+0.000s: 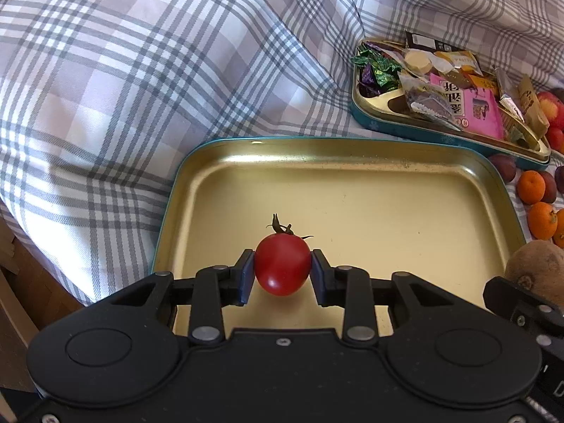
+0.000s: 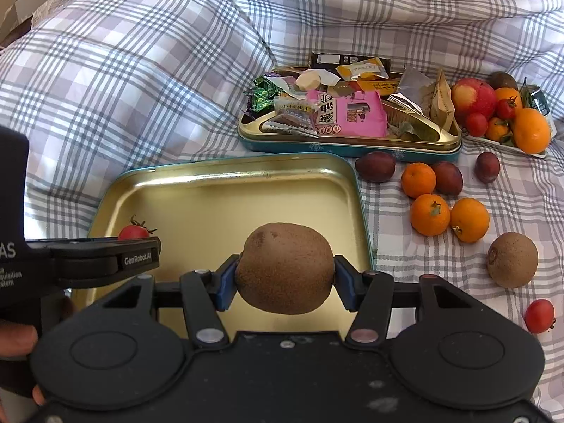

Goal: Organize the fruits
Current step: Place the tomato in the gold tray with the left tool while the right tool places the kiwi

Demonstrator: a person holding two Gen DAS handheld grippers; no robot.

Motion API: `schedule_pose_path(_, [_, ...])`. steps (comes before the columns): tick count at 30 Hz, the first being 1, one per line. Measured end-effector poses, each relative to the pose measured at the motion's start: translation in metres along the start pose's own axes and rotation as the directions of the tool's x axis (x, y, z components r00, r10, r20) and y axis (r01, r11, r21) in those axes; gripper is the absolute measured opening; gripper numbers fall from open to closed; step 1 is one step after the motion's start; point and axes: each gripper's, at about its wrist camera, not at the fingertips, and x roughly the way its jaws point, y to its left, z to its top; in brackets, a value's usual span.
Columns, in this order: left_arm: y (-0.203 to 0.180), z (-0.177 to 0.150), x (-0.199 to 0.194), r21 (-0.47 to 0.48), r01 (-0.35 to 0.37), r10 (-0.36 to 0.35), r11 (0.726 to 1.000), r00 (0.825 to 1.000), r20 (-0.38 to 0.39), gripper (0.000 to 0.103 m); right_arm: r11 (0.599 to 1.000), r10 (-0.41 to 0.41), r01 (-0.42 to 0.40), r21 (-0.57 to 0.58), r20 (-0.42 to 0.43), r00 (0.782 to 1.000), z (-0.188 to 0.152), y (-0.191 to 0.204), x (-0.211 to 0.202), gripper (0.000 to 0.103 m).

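Note:
My left gripper [image 1: 282, 269] is shut on a red cherry tomato [image 1: 282, 268] with a green stem, held over the near part of an empty gold tin tray [image 1: 352, 190]. In the right wrist view that tomato [image 2: 133, 232] peeks out behind the left gripper's black body at the tray's [image 2: 218, 208] left side. My right gripper [image 2: 284, 275] is shut on a brown kiwi [image 2: 284, 271] above the tray's near right part. The same kiwi [image 1: 537, 268] shows at the right edge of the left wrist view. Loose fruit lies on the cloth to the right.
A second tin [image 2: 352, 141] full of wrapped snacks stands behind the tray. Tangerines [image 2: 430, 214], dark plums [image 2: 375, 166], another kiwi [image 2: 513, 264] and a cherry tomato [image 2: 539, 315] lie on the checked bedcloth [image 2: 141, 88]. A white dish [image 2: 504, 142] with more fruit sits far right.

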Motion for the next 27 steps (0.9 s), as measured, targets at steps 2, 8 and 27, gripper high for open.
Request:
schedule_pose_path(2, [-0.001,0.001,0.002,0.005,-0.005,0.005,1.000,1.000,-0.005,0.042,1.000,0.005,-0.005,0.010,-0.003,1.000,0.002,-0.003,0.001,0.058])
schedule_pose_path(8, [-0.004,0.002,0.006,0.009,-0.029,0.029,1.000,1.000,-0.010,0.042,1.000,0.003,-0.003,0.027,0.006,1.000,0.007,-0.009,0.004,0.058])
schedule_pose_path(27, [-0.002,-0.004,0.008,0.019,-0.059,0.060,0.998,0.997,-0.046,0.043,1.000,0.016,-0.016,-0.002,-0.023,1.000,0.014,-0.005,0.021,0.058])
